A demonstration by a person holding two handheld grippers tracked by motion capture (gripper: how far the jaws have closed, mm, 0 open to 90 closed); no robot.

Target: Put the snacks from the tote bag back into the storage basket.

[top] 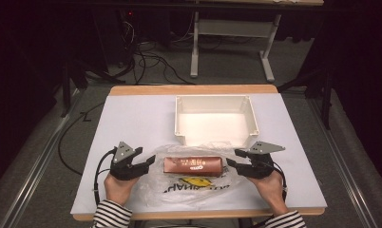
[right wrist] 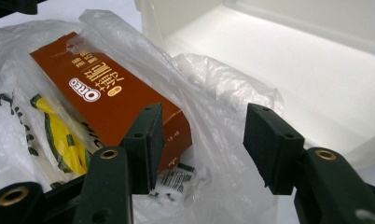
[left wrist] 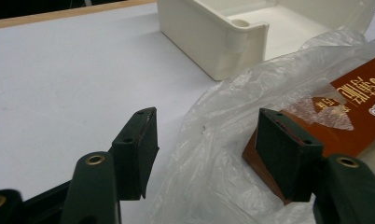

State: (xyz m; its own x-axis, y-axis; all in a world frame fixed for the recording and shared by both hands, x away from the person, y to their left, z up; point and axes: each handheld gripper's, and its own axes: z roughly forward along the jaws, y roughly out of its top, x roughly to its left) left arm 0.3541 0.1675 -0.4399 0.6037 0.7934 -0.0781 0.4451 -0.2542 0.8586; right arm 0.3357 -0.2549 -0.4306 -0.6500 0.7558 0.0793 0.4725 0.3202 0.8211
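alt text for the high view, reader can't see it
A brown biscuit box lies on a clear plastic bag on a white table, with the open left gripper and open right gripper at either end. An empty white bin sits behind.

Your right gripper (right wrist: 202,149) stands with jaws apart over the crinkled clear plastic bag (right wrist: 213,88), the brown biscuit box (right wrist: 106,102) by one jaw, the white tub (right wrist: 288,56) beyond.

White bin (top: 216,126) empty on table (top: 132,123), cables (top: 151,64) behind.
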